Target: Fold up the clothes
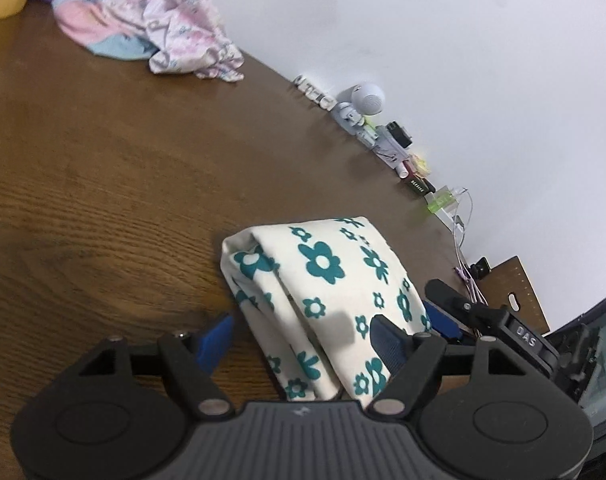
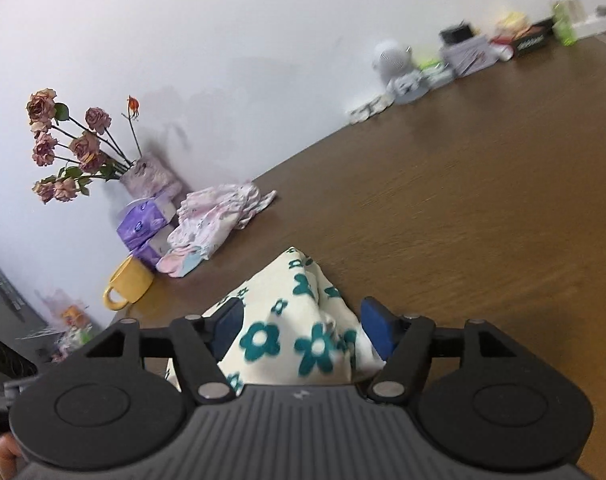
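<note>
Folded floral cloth (image 1: 323, 276) on the wood table (image 1: 103, 160), lying between both pairs of jaws. Left gripper (image 1: 303, 332) spread wide: one pad off on bare wood, the other over the cloth, not pinching. Right gripper (image 2: 303, 328) also wide, pads flanking the cloth, no squeeze seen. Risk: a pad snagging the top layer on withdrawal, dragging the fold open. Unfolded pink pile (image 1: 163, 36) well apart by the wall.

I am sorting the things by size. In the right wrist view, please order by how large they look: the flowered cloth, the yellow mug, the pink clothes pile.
1. Flowered cloth, though it is nearest the camera.
2. Pink clothes pile.
3. Yellow mug.
</note>
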Motion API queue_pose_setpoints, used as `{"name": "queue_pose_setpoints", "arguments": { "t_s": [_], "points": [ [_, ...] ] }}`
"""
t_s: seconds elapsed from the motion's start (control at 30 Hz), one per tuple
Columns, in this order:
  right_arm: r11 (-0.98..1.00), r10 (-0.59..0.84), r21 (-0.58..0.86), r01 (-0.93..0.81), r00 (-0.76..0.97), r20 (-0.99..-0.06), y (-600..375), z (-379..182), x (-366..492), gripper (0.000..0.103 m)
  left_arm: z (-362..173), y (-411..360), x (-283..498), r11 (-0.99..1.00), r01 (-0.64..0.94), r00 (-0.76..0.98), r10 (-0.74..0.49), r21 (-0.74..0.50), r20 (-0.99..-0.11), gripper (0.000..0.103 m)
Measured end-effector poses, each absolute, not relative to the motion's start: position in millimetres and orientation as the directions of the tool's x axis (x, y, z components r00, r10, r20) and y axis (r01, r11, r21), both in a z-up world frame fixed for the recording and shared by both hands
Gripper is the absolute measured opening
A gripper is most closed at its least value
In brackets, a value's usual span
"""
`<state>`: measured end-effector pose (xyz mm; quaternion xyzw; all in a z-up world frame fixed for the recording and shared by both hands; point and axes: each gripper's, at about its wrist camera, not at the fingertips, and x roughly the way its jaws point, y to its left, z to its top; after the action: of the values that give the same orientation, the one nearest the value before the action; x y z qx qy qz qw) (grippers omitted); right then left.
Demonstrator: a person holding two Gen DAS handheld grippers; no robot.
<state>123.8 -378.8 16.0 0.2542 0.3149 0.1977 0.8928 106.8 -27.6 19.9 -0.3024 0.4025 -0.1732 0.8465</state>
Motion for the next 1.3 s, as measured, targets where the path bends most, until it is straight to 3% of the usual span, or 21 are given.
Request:
{"name": "queue_pose_setpoints", "arguments": {
  "t_s": [0.03, 0.1, 0.17, 0.27, 0.4, 0.63, 0.73, 0.93, 1.0, 1.13, 1.3],
  "points": [
    [0.786, 0.526, 0.585, -0.198, 0.712, -0.466, -379.9, 12.9, 128.8, 0.066, 18.6, -27.8, 109.4, 0.754, 0.048, 0.616, -0.538, -0.655, -0.575, 0.072],
    [0.753, 0.573, 0.621, -0.217, 0.679, -0.459, -380.7, 7.0, 133.3, 0.060, 18.6, -26.5, 116.4, 0.755, 0.057, 0.620, -0.540, -0.653, -0.570, 0.059],
    [0.731, 0.602, 0.646, -0.221, 0.654, -0.458, -379.5, 1.8, 133.8, 0.038, 20.6, -24.4, 126.1, 0.765, 0.062, 0.627, -0.529, -0.641, -0.572, 0.058],
    [0.739, 0.586, 0.643, -0.204, 0.665, -0.463, -377.6, -1.7, 121.3, 0.030, 23.4, -20.4, 142.8, 0.784, 0.067, 0.635, -0.510, -0.617, -0.580, 0.055],
    [0.729, 0.594, 0.653, -0.203, 0.661, -0.458, -368.9, -4.6, 97.6, 0.027, 24.5, -17.1, 168.8, 0.800, 0.079, 0.624, -0.505, -0.595, -0.596, 0.052],
    [0.719, 0.622, 0.660, -0.218, 0.626, -0.470, -332.9, -4.1, 63.4, 0.027, 20.0, -20.5, 190.2, 0.785, 0.136, 0.586, -0.556, -0.604, -0.590, 0.049],
    [0.711, 0.648, 0.657, -0.250, 0.595, -0.475, -313.3, -0.7, 55.9, 0.029, 20.7, -11.4, 186.5, 0.784, 0.125, 0.597, -0.549, -0.608, -0.586, 0.056],
    [0.734, 0.605, 0.639, -0.230, 0.650, -0.461, -327.6, 13.9, 43.2, 0.044, 36.1, 15.1, 144.6, 0.801, 0.144, 0.672, -0.510, -0.581, -0.537, 0.063],
    [0.747, 0.568, 0.633, -0.202, 0.689, -0.451, -343.0, 18.8, 40.4, 0.048, 39.8, 15.8, 123.4, 0.804, 0.156, 0.686, -0.506, -0.574, -0.523, 0.072],
    [0.775, 0.481, 0.619, -0.128, 0.754, -0.447, -372.7, 22.6, 59.0, 0.057, 38.4, 10.3, 87.1, 0.790, 0.158, 0.680, -0.523, -0.593, -0.515, 0.072],
    [0.769, 0.507, 0.625, -0.134, 0.723, -0.469, -374.4, 12.4, 110.3, 0.062, 23.7, 5.2, 68.5, 0.722, 0.118, 0.636, -0.582, -0.682, -0.506, 0.073]
  ]
}}
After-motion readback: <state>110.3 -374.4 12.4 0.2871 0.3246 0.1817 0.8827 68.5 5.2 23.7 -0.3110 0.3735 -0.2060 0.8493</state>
